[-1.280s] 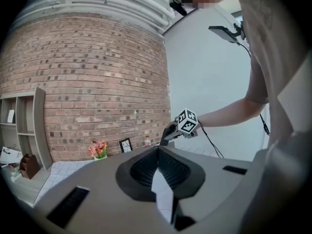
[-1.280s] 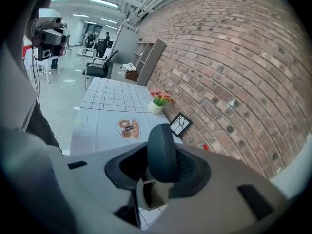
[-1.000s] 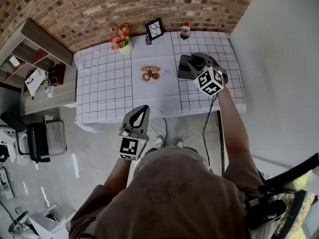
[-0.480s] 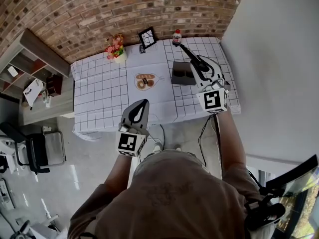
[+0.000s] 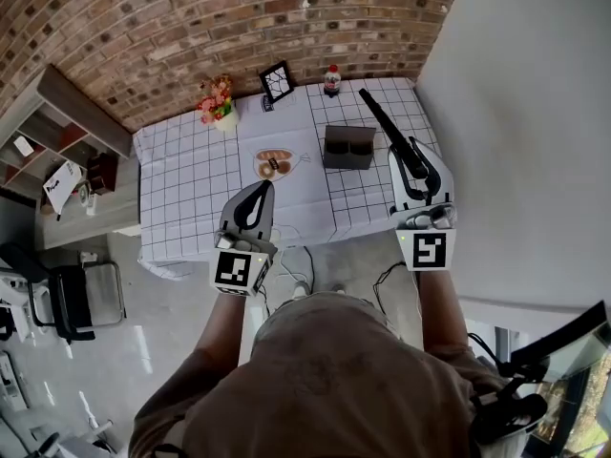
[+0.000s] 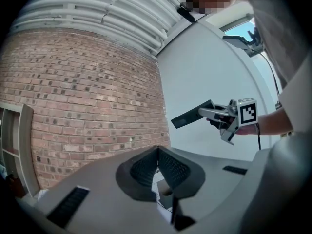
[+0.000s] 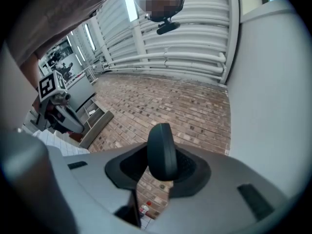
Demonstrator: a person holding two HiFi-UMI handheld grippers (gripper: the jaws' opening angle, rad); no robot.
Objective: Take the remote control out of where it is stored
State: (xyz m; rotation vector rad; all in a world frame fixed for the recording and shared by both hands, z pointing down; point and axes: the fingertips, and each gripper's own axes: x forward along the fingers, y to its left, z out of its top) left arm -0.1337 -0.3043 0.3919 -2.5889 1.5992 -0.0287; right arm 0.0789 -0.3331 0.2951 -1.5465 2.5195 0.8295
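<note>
No legible text, brand, number or sign was found in any view.

- Left marker cube (image 5: 237, 270) and right marker cube (image 5: 428, 252): black-and-white square code patterns only; no letters or digits.
- Bottle (image 5: 331, 80) on the table: a red band is seen, but any print is too small to be read.
- Framed picture (image 5: 277, 81): dark line pattern only; no lettering made out.
- Remote control (image 5: 385, 125): no legends resolved.
- White sheet (image 5: 62, 181) on the side shelf: dark marks noted, illegible.
</note>
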